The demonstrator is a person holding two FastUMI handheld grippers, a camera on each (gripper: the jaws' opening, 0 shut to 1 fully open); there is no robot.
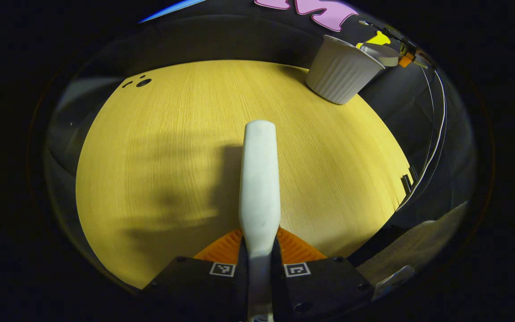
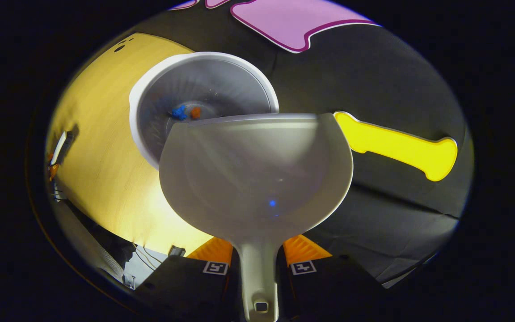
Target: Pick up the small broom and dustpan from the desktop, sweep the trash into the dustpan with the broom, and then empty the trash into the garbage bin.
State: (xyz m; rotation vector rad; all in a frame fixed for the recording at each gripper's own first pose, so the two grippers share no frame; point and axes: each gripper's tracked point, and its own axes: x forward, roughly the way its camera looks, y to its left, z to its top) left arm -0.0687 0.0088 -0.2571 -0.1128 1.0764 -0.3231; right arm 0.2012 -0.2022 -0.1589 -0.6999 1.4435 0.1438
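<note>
My left gripper (image 1: 259,238) is shut on the white handle of the small broom (image 1: 259,179), which points forward above the yellow wooden table (image 1: 150,147); its bristles are hidden. My right gripper (image 2: 257,248) is shut on the stem of the white dustpan (image 2: 257,174), held tilted over the rim of the white ribbed garbage bin (image 2: 204,96). A blue scrap (image 2: 178,112) and an orange scrap (image 2: 196,112) lie on the bin's bottom. In the left gripper view the bin (image 1: 342,71) stands at the table's far right corner, with the dustpan (image 1: 380,52) at its rim.
The table edge (image 1: 391,147) curves close on the right, with cables (image 1: 436,134) hanging past it. Small dark holes (image 1: 143,82) mark the table's far left. In the right gripper view the left gripper (image 2: 58,152) shows at the far left over the table (image 2: 101,156).
</note>
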